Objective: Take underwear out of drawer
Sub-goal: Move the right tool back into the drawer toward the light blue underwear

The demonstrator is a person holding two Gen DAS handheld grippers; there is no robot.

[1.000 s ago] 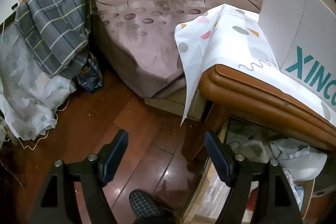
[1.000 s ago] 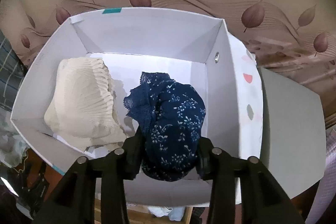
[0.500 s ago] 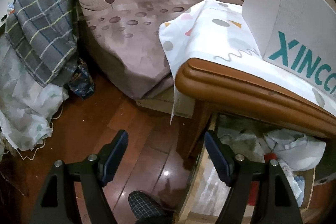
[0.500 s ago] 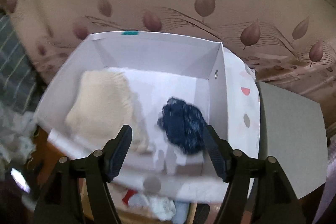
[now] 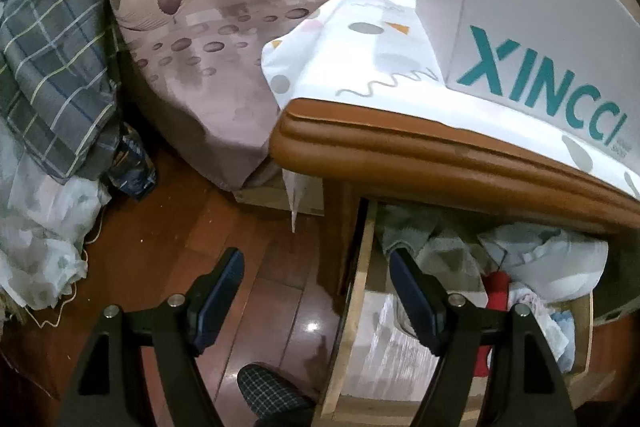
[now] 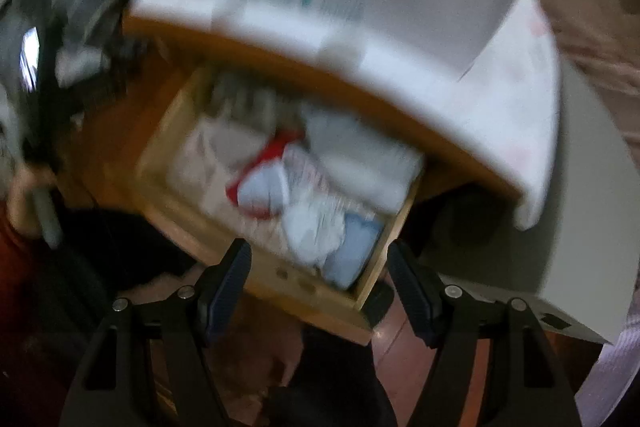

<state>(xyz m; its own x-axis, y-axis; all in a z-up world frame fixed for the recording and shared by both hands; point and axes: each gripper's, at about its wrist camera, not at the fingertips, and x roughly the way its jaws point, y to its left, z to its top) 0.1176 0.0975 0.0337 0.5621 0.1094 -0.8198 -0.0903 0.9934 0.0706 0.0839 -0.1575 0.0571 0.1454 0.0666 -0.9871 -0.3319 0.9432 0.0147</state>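
**Drawer open, more underwear left to lift**

While the pale wooden drawer (image 6: 276,283) stands pulled out at the centre of the blurred right-wrist view, a heap of light blue, white and red underwear (image 6: 316,195) lies inside it, so picking is judged unfinished. At lower left of the left-wrist view, the left gripper (image 5: 316,301) shows its fingers spread and empty over the dark wooden floor (image 5: 168,227). At upper right, the white cardboard box with teal letters (image 5: 520,39) sits on the table. The right gripper (image 6: 318,287) hangs spread and empty above the drawer.
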